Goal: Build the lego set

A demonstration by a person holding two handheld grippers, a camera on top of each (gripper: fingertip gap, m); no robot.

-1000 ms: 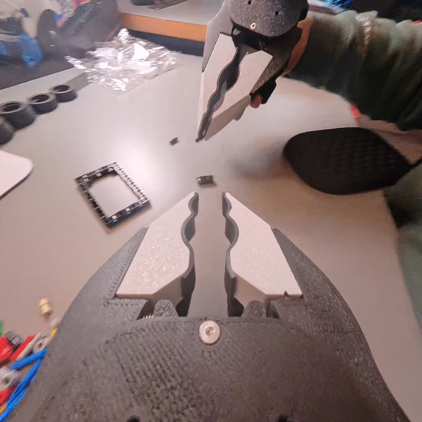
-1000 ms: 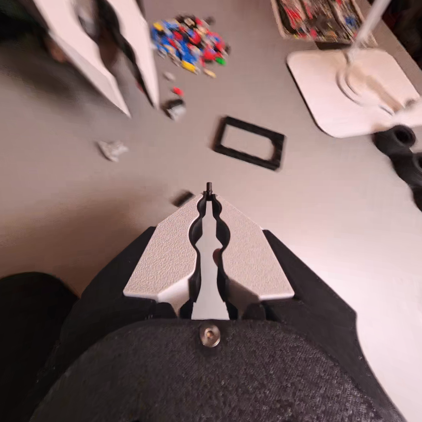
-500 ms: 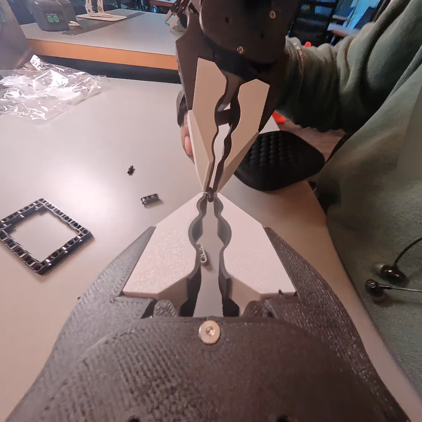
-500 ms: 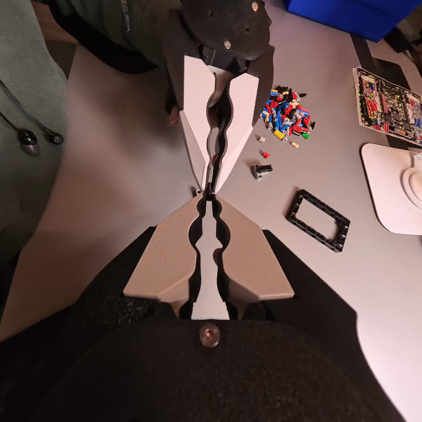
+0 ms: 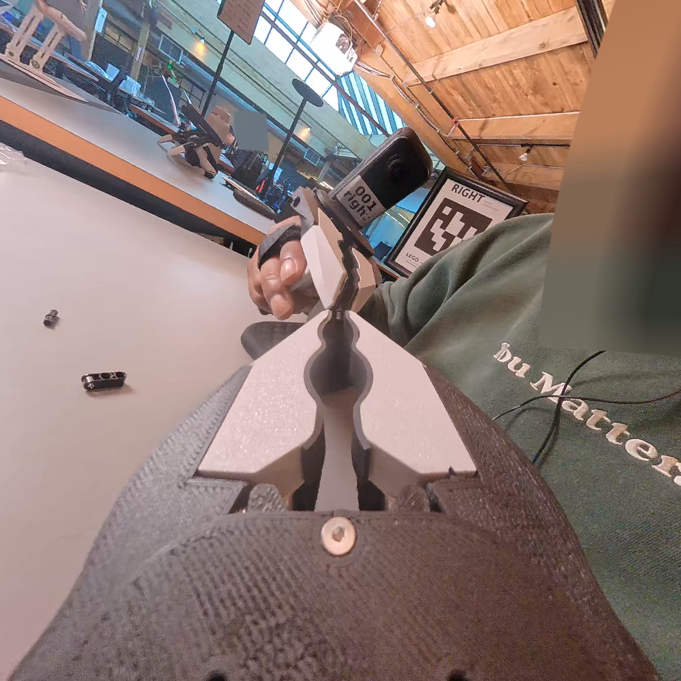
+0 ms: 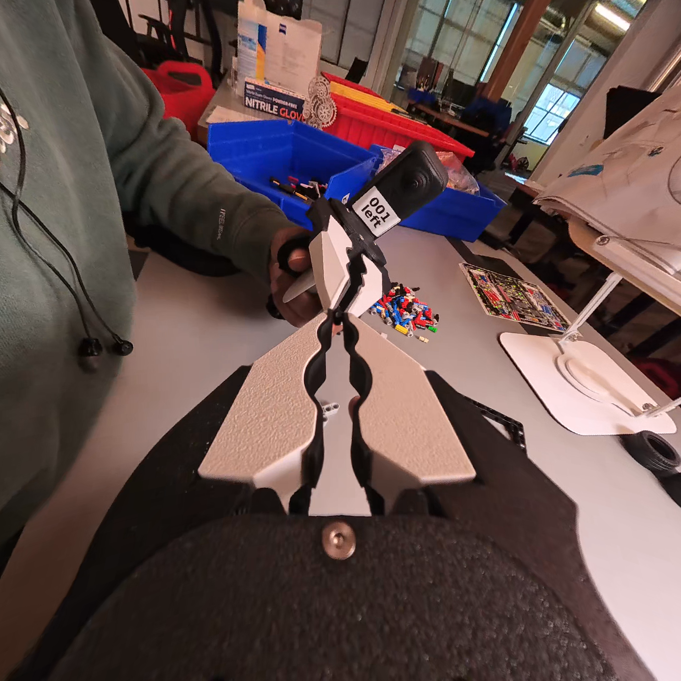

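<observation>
My left gripper [image 5: 337,313] and my right gripper [image 6: 336,315] meet tip to tip in the air above the grey table [image 5: 110,258]. A tiny black pin [image 5: 338,315] sits between the two pairs of tips and also shows in the right wrist view [image 6: 336,316]. Both grippers' jaws are closed down on it; most of the pin is hidden. The right gripper shows beyond the left one's tips [image 5: 341,300], held by a hand. The left gripper shows the same way in the right wrist view [image 6: 344,294].
A short black beam [image 5: 104,379] and a black pin [image 5: 51,317] lie on the table at left. A pile of coloured pieces [image 6: 405,313], an instruction sheet [image 6: 516,298], a black frame [image 6: 510,423], a white lamp base [image 6: 589,387], a tyre [image 6: 656,449] and blue bins [image 6: 294,158] lie to the right. Less than 4 cm separates the two grippers' tips.
The left gripper has shut and met the right gripper's tips around the pin. Both grippers have since lifted and tilted up from the table, still tip to tip.
</observation>
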